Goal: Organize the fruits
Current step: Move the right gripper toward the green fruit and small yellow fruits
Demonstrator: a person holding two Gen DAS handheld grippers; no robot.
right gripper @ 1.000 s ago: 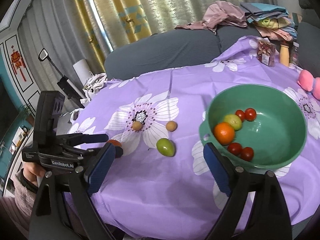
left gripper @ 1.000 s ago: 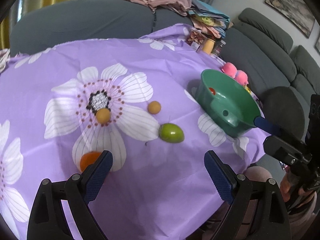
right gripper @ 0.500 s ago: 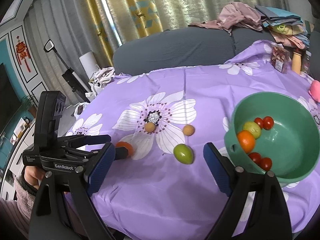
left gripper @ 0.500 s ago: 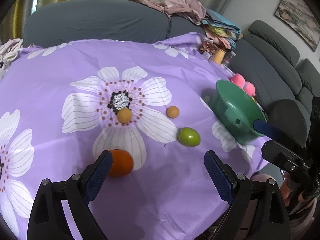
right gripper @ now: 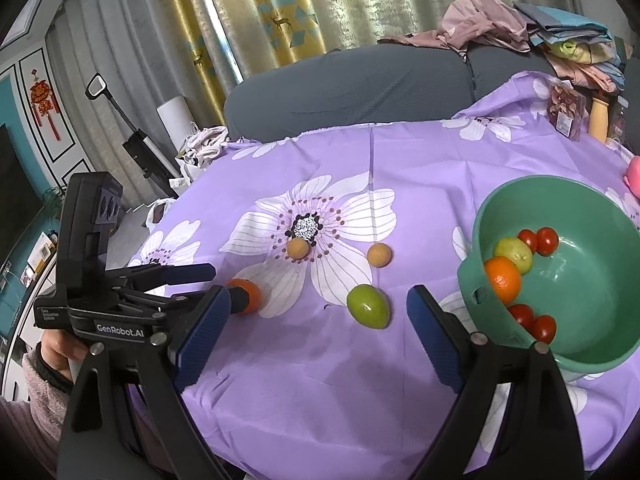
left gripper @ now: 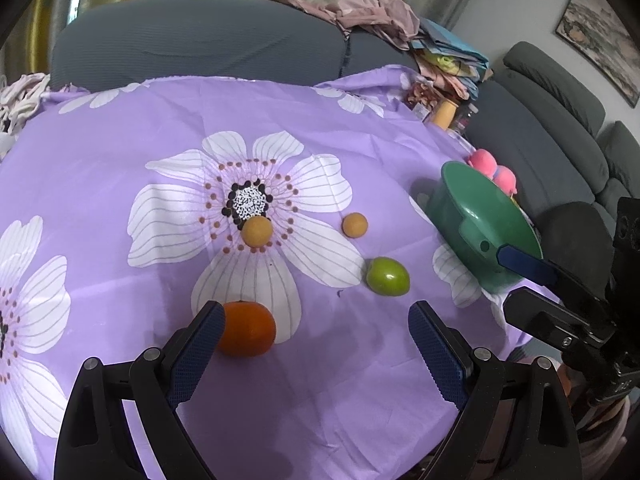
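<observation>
On the purple flowered tablecloth, a glossy green oval fruit lay with its long axis running from 10 to 4 o'clock in the right wrist view. At 3 o'clock of it stood a round green plastic bowl holding an orange, a yellow-green fruit and four small red tomatoes. An orange mandarin sat just beside one pad of the left gripper. Both it and the right gripper gaped wide, holding nothing

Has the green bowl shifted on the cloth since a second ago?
No. The green bowl keeps its place beside the large flower print; only the camera view has shifted.
</observation>
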